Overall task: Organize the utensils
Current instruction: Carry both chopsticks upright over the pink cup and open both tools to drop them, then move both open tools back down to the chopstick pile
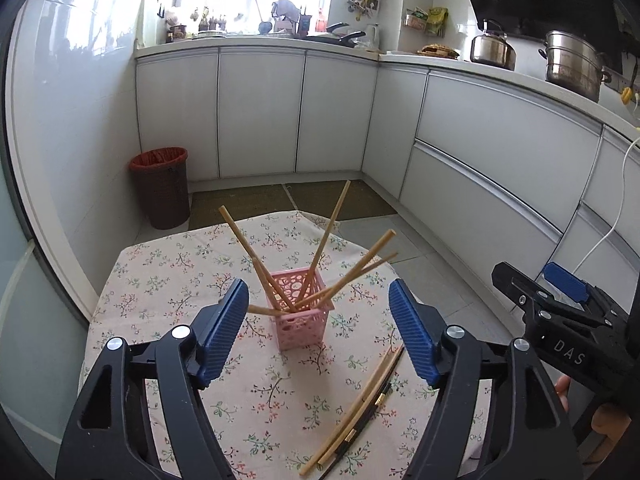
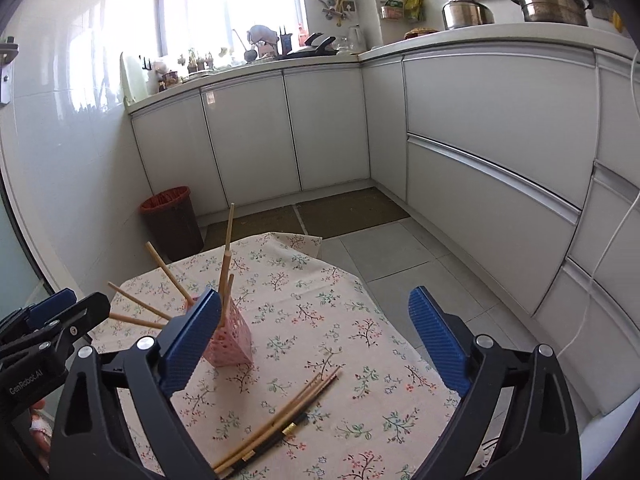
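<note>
A pink perforated holder (image 1: 303,312) stands on a small table with a floral cloth (image 1: 192,272); several bamboo chopsticks (image 1: 332,224) lean out of it in different directions. More chopsticks, bamboo and black (image 1: 360,412), lie flat on the cloth near the front. My left gripper (image 1: 318,320) hangs open just in front of the holder with nothing between its blue pads. My right gripper (image 2: 316,336) is open above the loose chopsticks (image 2: 280,420), to the right of the holder (image 2: 230,344). It shows at the right edge of the left wrist view (image 1: 560,304).
White kitchen cabinets (image 1: 260,112) run along the back and right. A dark bin with a red liner (image 1: 162,186) stands on the floor at the left. Pots (image 1: 572,64) and kitchenware sit on the counter. A hand (image 1: 564,388) shows below the right gripper.
</note>
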`<action>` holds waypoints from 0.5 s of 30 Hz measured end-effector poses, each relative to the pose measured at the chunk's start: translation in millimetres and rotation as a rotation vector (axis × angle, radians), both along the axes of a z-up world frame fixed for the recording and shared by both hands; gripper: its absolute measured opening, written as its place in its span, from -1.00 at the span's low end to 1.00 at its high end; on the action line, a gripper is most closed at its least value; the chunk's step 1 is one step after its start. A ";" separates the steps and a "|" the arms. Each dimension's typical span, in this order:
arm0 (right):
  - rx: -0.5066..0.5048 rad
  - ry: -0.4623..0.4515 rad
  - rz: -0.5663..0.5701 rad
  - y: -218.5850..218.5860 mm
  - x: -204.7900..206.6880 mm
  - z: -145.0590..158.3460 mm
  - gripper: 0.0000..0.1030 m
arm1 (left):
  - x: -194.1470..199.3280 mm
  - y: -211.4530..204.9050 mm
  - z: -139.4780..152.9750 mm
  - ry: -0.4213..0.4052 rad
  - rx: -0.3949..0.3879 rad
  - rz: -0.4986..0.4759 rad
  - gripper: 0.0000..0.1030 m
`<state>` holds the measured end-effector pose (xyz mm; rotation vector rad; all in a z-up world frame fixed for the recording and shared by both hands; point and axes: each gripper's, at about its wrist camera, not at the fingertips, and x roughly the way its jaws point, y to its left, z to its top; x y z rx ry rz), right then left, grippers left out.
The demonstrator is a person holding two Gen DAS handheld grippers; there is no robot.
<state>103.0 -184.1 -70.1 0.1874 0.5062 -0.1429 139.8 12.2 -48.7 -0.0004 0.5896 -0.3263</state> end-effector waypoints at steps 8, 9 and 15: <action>0.088 0.180 0.007 -14.0 -20.3 -43.4 0.87 | -8.4 -4.2 -43.0 0.167 0.111 -0.034 0.83; 0.100 0.201 0.011 -14.7 -22.5 -48.3 0.87 | -6.5 -4.4 -52.7 0.214 0.125 -0.045 0.83; 0.135 0.295 0.038 -9.6 -33.7 -71.8 0.87 | 8.7 -2.3 -124.5 0.521 0.192 -0.116 0.84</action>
